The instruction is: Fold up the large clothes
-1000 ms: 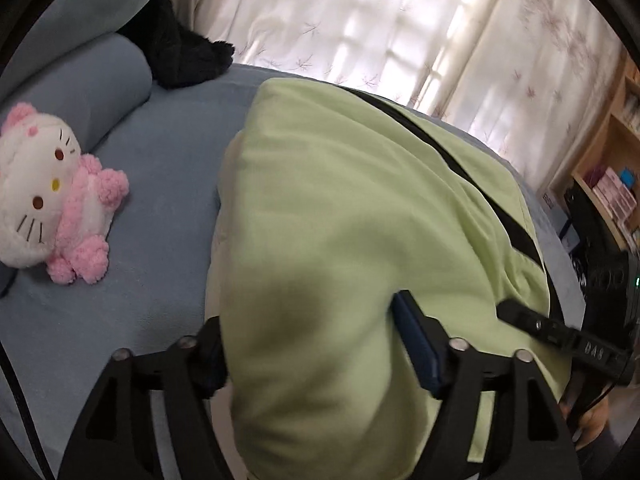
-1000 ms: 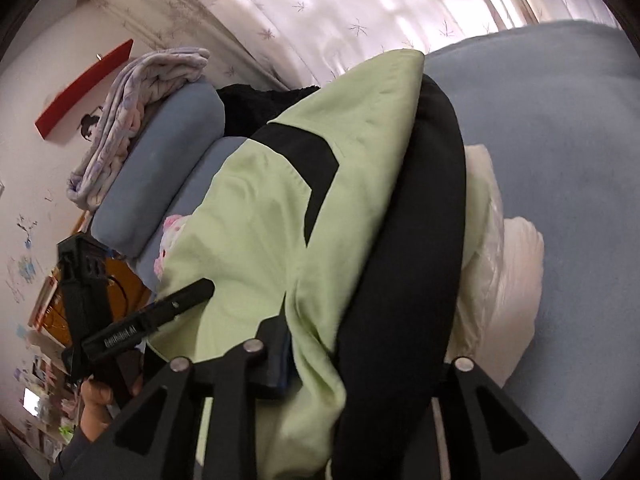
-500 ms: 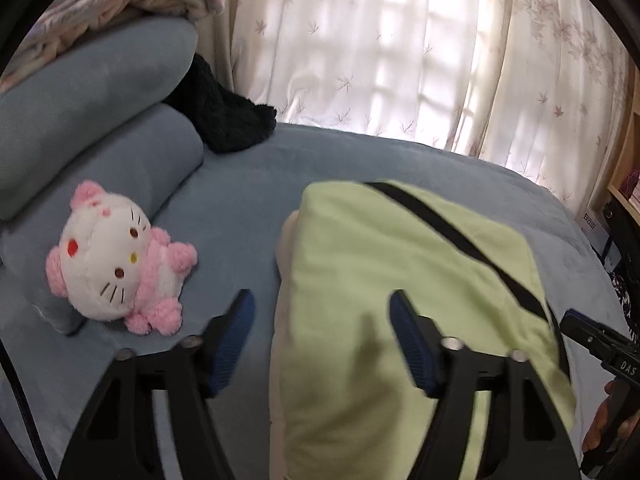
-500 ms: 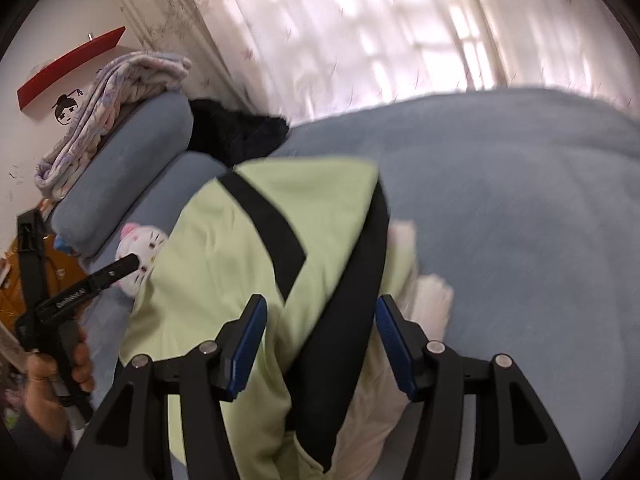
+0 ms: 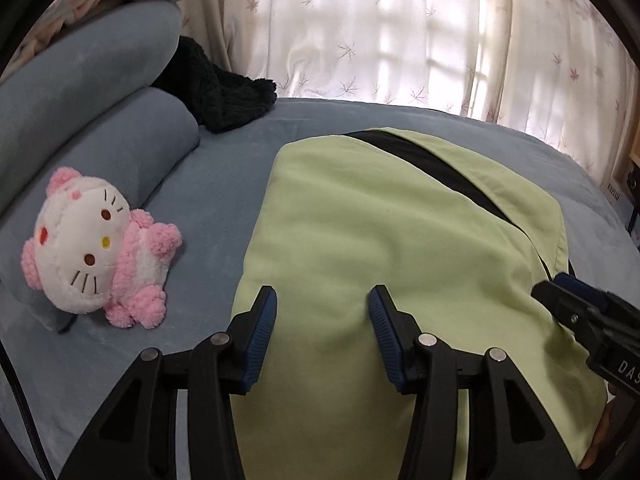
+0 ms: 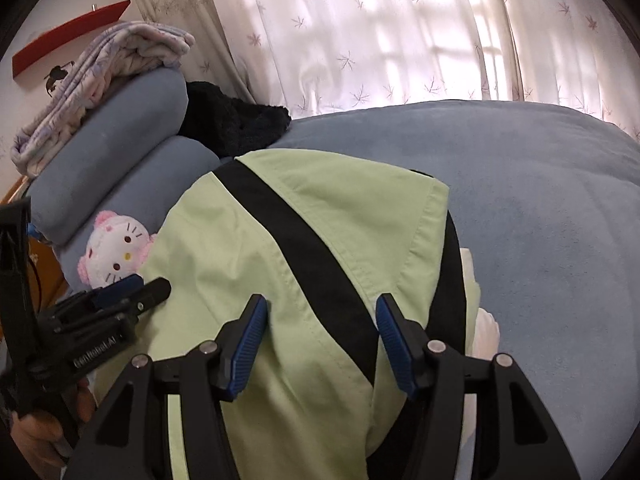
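Left wrist view: the left gripper (image 5: 322, 316) hovers over the folded green garment (image 5: 400, 248), its jaws closing with nothing pinched between them. Beside it, the right gripper (image 6: 320, 332) hangs parted above the same garment on the blue bed (image 6: 540, 200). Farther off lie a plush toy (image 5: 96, 252), pillows (image 5: 100, 120) and curtains (image 5: 380, 28).

We see folded garment (image 5: 392, 240) mid-bed (image 5: 224, 184). Plush toy (image 5: 100, 248) left of it, against pillows (image 5: 100, 128) w/ blanket (image 6: 100, 68) on top. Dark knit item (image 5: 224, 92) behind, by curtain (image 5: 380, 28). Left hand-held gripper (image 5: 322, 320) over garment's near edge, right hand-held gripper (image 6: 322, 328) beside it.
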Tool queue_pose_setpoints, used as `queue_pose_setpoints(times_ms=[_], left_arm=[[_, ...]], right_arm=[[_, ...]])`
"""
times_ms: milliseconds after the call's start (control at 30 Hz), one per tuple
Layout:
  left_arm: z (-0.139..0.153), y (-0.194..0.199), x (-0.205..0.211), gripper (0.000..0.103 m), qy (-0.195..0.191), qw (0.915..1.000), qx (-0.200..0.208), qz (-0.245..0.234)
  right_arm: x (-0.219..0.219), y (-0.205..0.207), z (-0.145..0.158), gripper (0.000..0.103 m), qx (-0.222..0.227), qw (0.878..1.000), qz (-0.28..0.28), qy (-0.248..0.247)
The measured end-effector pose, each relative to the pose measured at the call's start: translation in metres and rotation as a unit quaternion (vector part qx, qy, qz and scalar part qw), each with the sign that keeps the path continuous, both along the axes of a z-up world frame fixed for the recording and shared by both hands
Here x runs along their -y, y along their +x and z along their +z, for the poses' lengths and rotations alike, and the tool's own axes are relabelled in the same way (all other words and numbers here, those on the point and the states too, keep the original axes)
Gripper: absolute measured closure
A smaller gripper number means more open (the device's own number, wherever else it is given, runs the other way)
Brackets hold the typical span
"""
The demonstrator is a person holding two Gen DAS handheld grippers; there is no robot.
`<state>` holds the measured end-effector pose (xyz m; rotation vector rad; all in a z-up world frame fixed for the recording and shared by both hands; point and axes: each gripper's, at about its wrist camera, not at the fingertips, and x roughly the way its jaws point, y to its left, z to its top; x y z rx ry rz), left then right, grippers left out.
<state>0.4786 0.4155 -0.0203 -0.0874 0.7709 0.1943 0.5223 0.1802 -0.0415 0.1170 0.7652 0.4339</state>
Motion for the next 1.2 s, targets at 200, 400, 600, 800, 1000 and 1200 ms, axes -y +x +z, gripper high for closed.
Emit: queue_pose_setpoints(times_ms=[200, 400, 600, 800, 1000, 1200], left_arm=[[-0.015, 0.005, -0.004, 0.054, -0.007, 0.9999, 0.006, 0.009], [-0.010, -0.002, 0.000, 0.047, -0.009, 0.9998, 0.005, 0.018], [0.015, -0.033, 0.005, 0.023, -0.031, 0.9985, -0.017, 0.042], [0.054, -0.092, 0.032, 0.010, -0.039, 0.9958, -0.052, 0.064], [0.089, -0.173, 0.086, 0.001, -0.020, 0.9963, -0.074, 0.040], [0.112, -0.247, 0.143, 0.001, -0.021, 0.9967, -0.078, 0.003]], right_arm=[[-0.005, 0.001, -0.014, 0.042, 0.006, 1.000, -0.001, -0.019], [-0.003, -0.001, -0.014, 0.039, -0.006, 1.000, -0.005, -0.028], [0.016, -0.035, 0.008, 0.030, -0.048, 0.997, -0.015, -0.050], [0.048, -0.105, 0.055, 0.022, -0.062, 0.996, 0.003, -0.057], [0.087, -0.186, 0.096, 0.013, -0.064, 0.996, 0.009, -0.063], [0.123, -0.264, 0.121, 0.013, -0.069, 0.994, 0.005, -0.083]])
